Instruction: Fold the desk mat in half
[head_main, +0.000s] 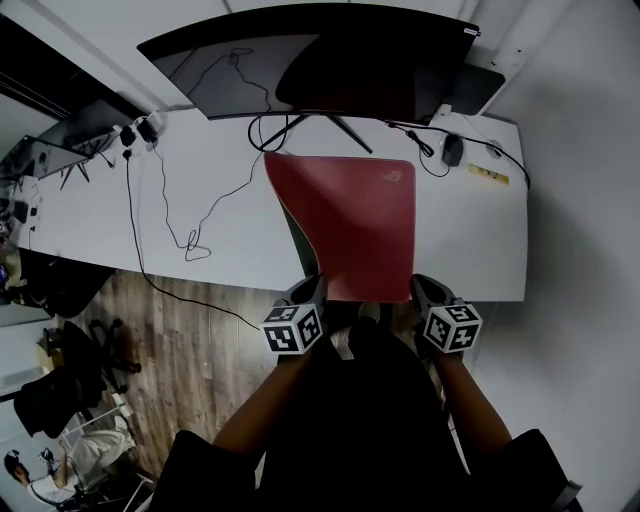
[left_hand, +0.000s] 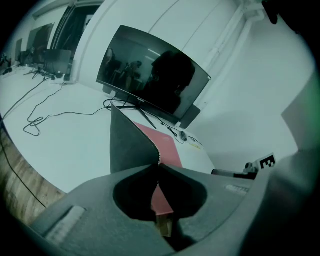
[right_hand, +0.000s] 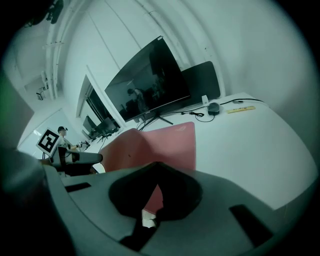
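Observation:
A red desk mat (head_main: 350, 225) lies on the white desk (head_main: 90, 215), its far edge under the monitor stand. My left gripper (head_main: 310, 287) is shut on the mat's near left corner at the desk's front edge. My right gripper (head_main: 424, 290) is shut on the near right corner. The mat's left side is lifted and curls up, showing its dark underside (left_hand: 127, 145) beside the red face (left_hand: 164, 145). In the left gripper view the jaws (left_hand: 157, 164) pinch the mat's edge. In the right gripper view the mat (right_hand: 160, 142) rises from the closed jaws (right_hand: 156, 164).
A curved monitor (head_main: 320, 60) stands at the desk's back, with its stand legs at the mat's far edge. To the right are a mouse (head_main: 452, 150) and a yellow strip (head_main: 490, 175). Loose cables (head_main: 190, 240) trail to the left. Wooden floor (head_main: 150, 330) lies below the desk.

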